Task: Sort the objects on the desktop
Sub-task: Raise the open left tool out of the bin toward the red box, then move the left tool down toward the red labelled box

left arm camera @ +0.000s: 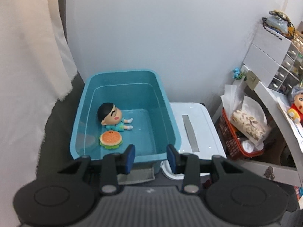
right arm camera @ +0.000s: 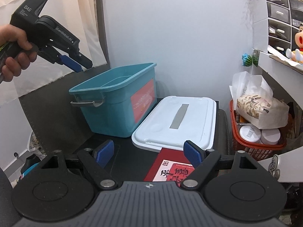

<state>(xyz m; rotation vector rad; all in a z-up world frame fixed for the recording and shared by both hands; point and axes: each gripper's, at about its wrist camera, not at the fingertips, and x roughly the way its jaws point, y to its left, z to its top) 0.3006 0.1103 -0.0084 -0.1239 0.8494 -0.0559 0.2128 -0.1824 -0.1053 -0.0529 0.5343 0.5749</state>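
At the left of the left wrist view we saw the teal bin (left arm camera: 125,113), holding a doll figure (left arm camera: 113,118) lying on its back with a burger toy (left arm camera: 110,139) just below it, while our left gripper (left arm camera: 151,158) hung above the bin's near rim with its jaws apart and nothing between them. Right of the bin lay the white lid (left arm camera: 195,128), then a red basket (left arm camera: 236,141). In the right wrist view our right gripper (right arm camera: 148,156) stood wide open and empty at lower centre, over a red card (right arm camera: 174,170).

From my remote station: a teal bin (left arm camera: 123,87) holds a black-haired doll (left arm camera: 113,118) dressed in teal beside an orange burger toy (left arm camera: 110,139) frilled with green. A white lid (right arm camera: 176,123) carries a grey strip. Both black grippers show blue pads (right arm camera: 192,155). A red basket (right arm camera: 255,147) sits alongside.
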